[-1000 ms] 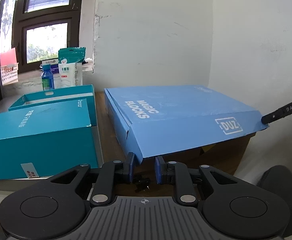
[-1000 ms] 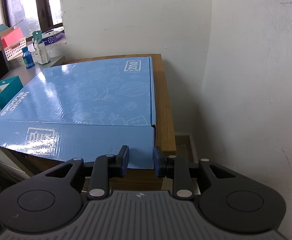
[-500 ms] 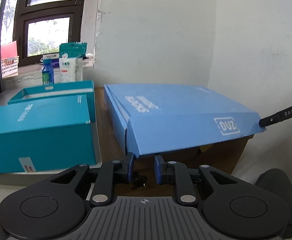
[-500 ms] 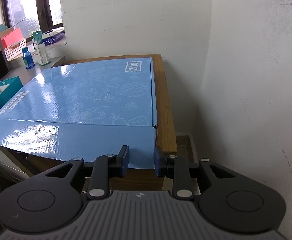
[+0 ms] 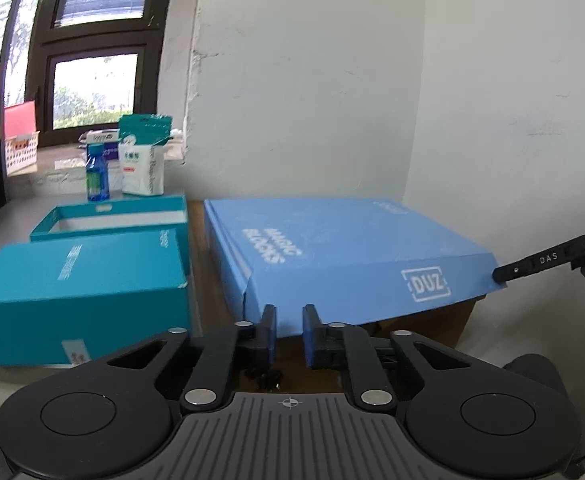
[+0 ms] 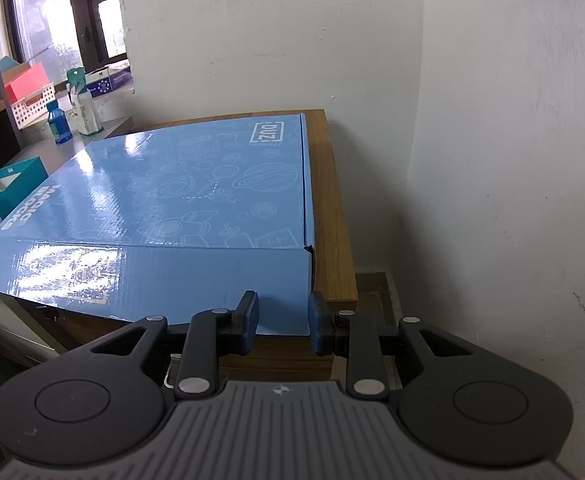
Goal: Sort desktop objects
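Now the big blue box (image 6: 196, 200) lies flat on the wooden tabletop (image 6: 332, 216), front flap hanging over the near edge. Left claw (image 5: 288, 330) and right claw (image 6: 282, 322) both sit slightly parted at that flap, gripping nothing. Teal boxes (image 5: 80, 292) sit alongside.

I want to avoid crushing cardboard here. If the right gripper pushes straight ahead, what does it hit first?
Probably the front flap of the blue box: the right gripper is open astride its lower right corner, though depth is unclear.
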Available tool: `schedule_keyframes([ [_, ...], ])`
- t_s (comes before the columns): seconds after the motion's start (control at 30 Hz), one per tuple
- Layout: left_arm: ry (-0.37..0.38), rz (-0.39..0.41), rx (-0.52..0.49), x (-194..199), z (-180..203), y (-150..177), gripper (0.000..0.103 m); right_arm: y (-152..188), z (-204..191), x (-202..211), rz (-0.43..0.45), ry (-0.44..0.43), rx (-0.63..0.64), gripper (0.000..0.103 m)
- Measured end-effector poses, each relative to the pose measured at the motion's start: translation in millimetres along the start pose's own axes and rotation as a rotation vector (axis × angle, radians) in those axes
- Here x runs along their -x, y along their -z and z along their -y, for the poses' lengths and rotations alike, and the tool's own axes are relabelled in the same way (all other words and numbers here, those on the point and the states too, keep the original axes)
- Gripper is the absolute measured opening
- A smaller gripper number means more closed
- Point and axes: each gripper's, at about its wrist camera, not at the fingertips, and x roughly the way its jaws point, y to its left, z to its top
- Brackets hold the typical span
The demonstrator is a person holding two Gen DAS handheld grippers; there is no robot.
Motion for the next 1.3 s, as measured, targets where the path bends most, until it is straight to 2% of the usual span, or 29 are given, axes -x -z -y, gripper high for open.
schedule_keyframes([
  [0.13, -0.002, -0.041, -0.009, -13.0, 1.5, 1.8, 0.013, 1.4, 3.3, 0.0, 0.003, -0.015, -0.017, 0.031],
  [0.47, -0.007, -0.036, -0.010, -25.3, 0.9, 7.5, 0.013, 9.7, 6.9, -11.7, -0.014, -0.022, -0.043, 0.031],
  [0.57, -0.018, -0.040, 0.009, -26.8, -0.8, 8.5, 0.007, 11.0, 7.6, -15.3, -0.012, -0.024, -0.044, 0.031],
  [0.67, -0.040, -0.131, 0.085, -42.0, -11.9, 13.3, 0.007, 11.3, 9.4, -18.4, -0.012, -0.031, -0.051, 0.031],
  [0.77, -0.056, -0.167, 0.146, -49.0, -21.5, 18.2, 0.007, 11.8, 10.1, -23.7, -0.019, -0.030, -0.052, 0.031],
  [0.87, -0.054, -0.169, 0.159, -48.7, -24.3, 17.3, 0.007, 14.1, 10.0, -29.8, -0.029, -0.032, -0.054, 0.031],
  [1.03, -0.044, -0.166, 0.125, -44.8, -18.0, 15.9, 0.008, 14.1, 11.2, -33.5, -0.032, -0.040, -0.059, 0.031],
  [1.3, -0.037, -0.105, 0.043, -32.7, -2.0, 9.7, 0.008, 11.0, 12.1, -40.8, -0.033, -0.042, -0.060, 0.031],
])
